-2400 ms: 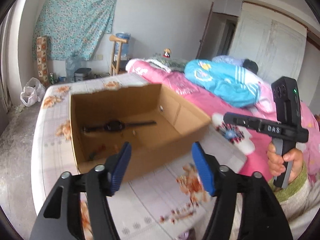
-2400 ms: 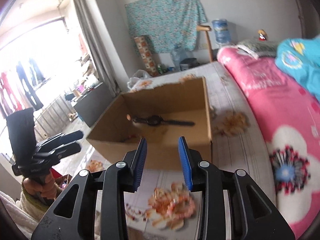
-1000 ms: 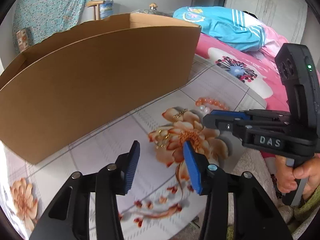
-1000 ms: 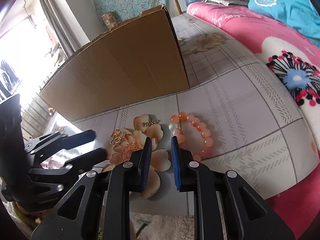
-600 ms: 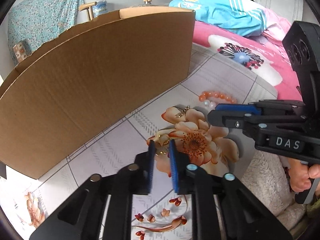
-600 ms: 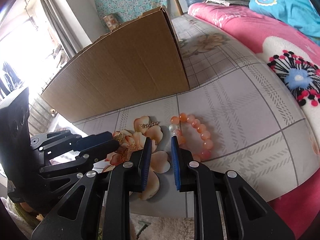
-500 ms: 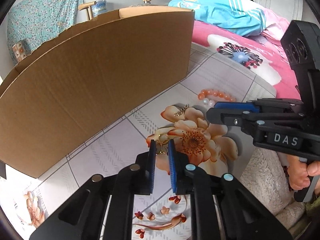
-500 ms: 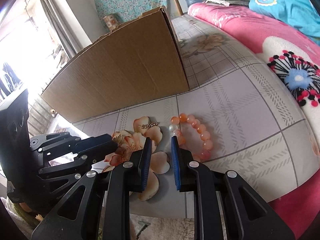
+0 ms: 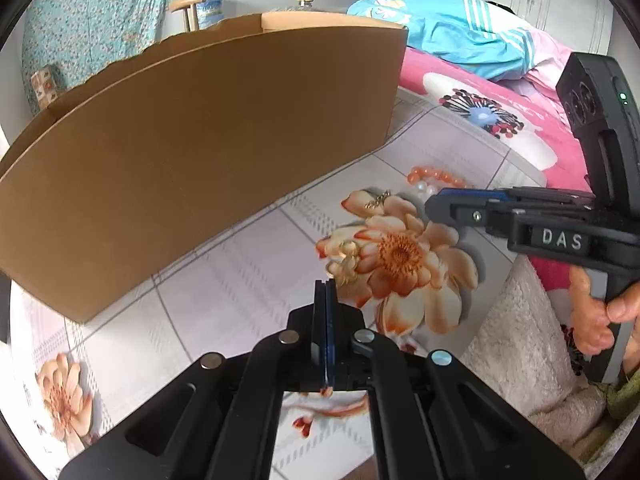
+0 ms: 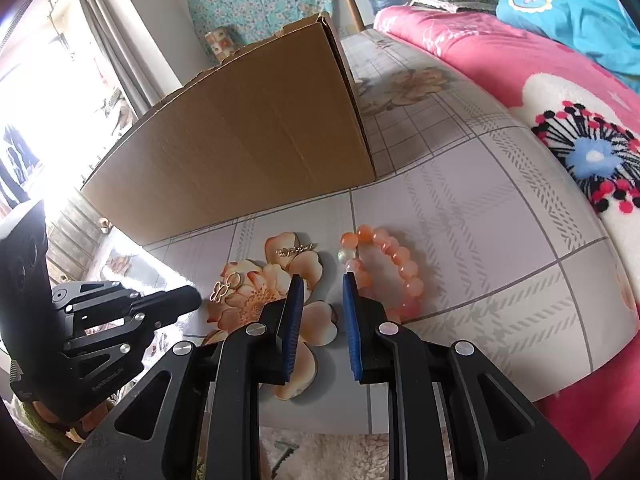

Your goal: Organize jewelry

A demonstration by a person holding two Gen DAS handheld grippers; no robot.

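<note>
Bedroom clutter framed the scene: a pink floral blanket (image 10: pixel 500 60) beside the bench (image 10: pixel 480 208), whose cloth was printed with orange flowers. Largest on it stood the cardboard box (image 9: pixel 192 152), its plain side wall facing both cameras (its inside was hidden from here). Before that wall, near the bench's front edge, lay the jewelry not yet put away: an orange bead bracelet (image 10: pixel 394 268), a short gold chain (image 10: pixel 296 249) and a small gold butterfly piece (image 10: pixel 225 286).

The left tool (image 9: pixel 325 285) had just been closing and its jaws now stood fully together, with nothing visibly between them; the butterfly piece lay just ahead of the tips, so the pinch looked to have missed. The right tool (image 10: pixel 320 280) hung narrowly apart over the bracelet's near side, gripping nothing. By my reading, all three pieces remained to be boxed.
</note>
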